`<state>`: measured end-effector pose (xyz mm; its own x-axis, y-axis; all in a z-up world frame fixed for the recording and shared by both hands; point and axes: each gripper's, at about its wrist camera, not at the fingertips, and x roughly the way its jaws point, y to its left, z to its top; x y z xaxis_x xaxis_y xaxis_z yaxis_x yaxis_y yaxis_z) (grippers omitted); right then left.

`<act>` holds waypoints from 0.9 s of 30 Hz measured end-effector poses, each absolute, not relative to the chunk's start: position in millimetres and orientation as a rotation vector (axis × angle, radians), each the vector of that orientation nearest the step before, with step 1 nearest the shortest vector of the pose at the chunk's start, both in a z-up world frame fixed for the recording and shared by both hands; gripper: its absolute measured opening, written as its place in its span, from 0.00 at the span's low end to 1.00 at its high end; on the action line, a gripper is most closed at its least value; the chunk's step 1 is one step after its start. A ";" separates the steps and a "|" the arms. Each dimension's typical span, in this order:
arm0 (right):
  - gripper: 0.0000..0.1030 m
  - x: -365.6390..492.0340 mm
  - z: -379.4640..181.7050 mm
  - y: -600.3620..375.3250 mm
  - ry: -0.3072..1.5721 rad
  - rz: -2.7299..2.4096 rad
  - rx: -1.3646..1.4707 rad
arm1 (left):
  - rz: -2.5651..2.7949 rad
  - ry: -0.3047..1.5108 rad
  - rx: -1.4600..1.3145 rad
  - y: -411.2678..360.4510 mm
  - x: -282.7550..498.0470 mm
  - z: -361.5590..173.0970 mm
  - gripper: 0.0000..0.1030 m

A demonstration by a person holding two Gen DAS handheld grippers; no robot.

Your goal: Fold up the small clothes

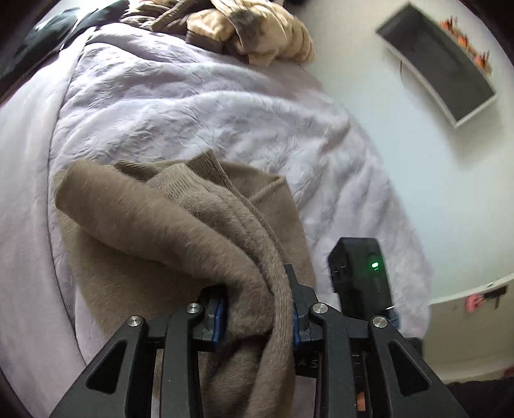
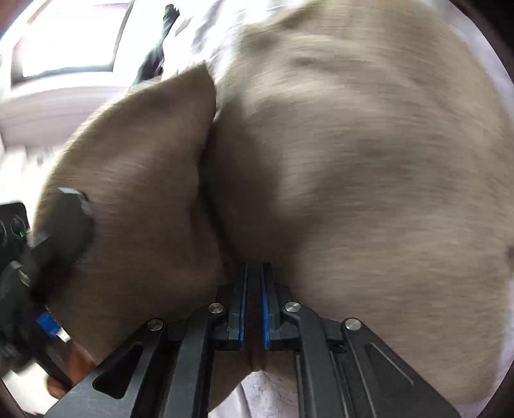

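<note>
Both claws pinched the soft taupe fleece garment (image 1: 167,218): left claw (image 1: 257,318) on a bunched fold, right claw (image 2: 253,308) on thin cloth. Over the pale lilac bed (image 1: 192,106), they needed matched edges and even tension.

My brown garment (image 1: 167,218) fuzzy, ribbed at its hem; lilac bedspread (image 1: 199,106) crinkled, matt; my left gripper (image 1: 257,308) matt black plastic, blue pads

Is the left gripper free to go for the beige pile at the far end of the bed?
Probably not yet: the left gripper has its jaws clamped on the brown garment. The bedspread toward the beige pile looks unobstructed.
</note>
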<state>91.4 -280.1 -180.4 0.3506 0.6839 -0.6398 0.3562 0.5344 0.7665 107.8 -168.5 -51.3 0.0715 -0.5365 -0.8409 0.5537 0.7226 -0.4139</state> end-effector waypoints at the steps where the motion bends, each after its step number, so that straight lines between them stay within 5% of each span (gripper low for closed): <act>1: 0.12 88.6 -186.0 -287.0 1.250 0.262 1.085 | -0.805 1.254 0.051 -174.9 104.6 -53.3 0.30; 12: 0.12 82.3 -207.6 -335.9 1.115 0.304 1.354 | -0.786 1.116 0.272 -197.4 76.8 -26.3 0.33; 14: 0.12 78.2 -204.8 -338.5 1.084 0.298 1.387 | -0.793 1.100 0.228 -194.4 78.6 -16.5 0.86; 15: 0.12 78.4 -204.5 -343.1 1.079 0.290 1.392 | -0.775 1.074 0.209 -190.1 78.0 -10.7 0.94; 21: 0.14 69.5 -207.6 -377.1 0.934 0.293 1.556 | -0.612 1.035 0.200 -151.7 82.9 -6.5 0.96; 23: 0.36 67.8 -209.5 -384.9 0.882 0.290 1.615 | -0.530 1.034 0.205 -136.2 88.4 -11.3 0.96; 27: 0.60 76.9 -205.3 -389.0 0.838 0.365 1.650 | -0.374 1.084 0.182 -102.5 103.8 -28.6 0.97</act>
